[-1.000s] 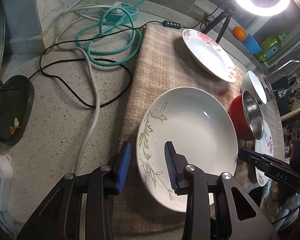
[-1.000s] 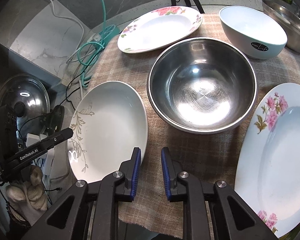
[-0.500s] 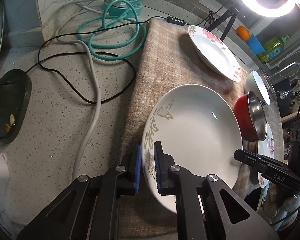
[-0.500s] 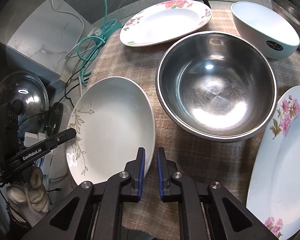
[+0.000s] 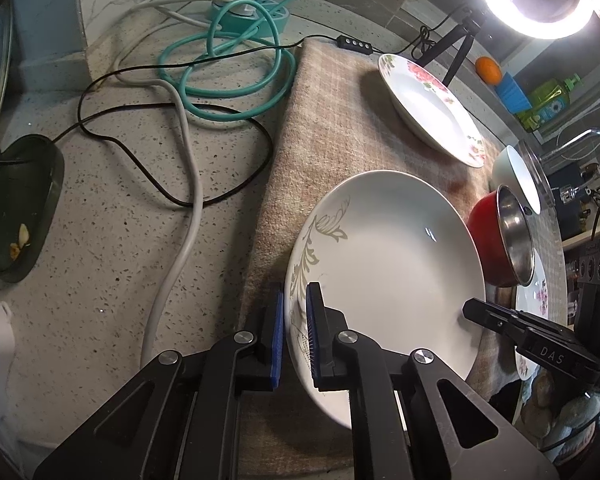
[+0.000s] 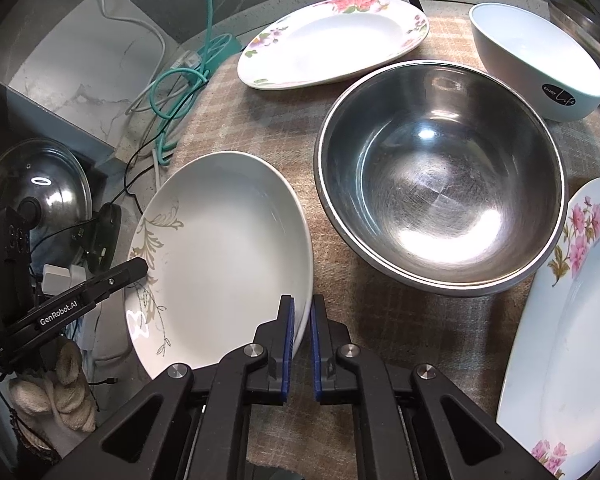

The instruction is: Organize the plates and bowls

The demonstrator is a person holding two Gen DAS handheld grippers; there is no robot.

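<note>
Between both pairs of jaws: opposite rims of the leaf-patterned plate (image 5: 384, 264). Left gripper (image 5: 294, 336) and right gripper (image 6: 300, 340), gaping a second ago, are now pinching it, plate sitting on the cloth (image 6: 260, 120).

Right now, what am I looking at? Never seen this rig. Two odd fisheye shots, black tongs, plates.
No robot: a person carries a handheld two-finger gripper in each hand, and each gripper has a fisheye camera looking along its fingers. One picture is from the left gripper, the other from the right gripper; each also sees the other at its edge. Both have just closed on opposite rims of the same leaf-patterned white plate, pads pressing on the rim. It lies on a checked cloth on a speckled counter. Also on the cloth: a steel bowl with a red outside, a white bowl and two flowered plates. Cables lie beside the cloth.
</note>
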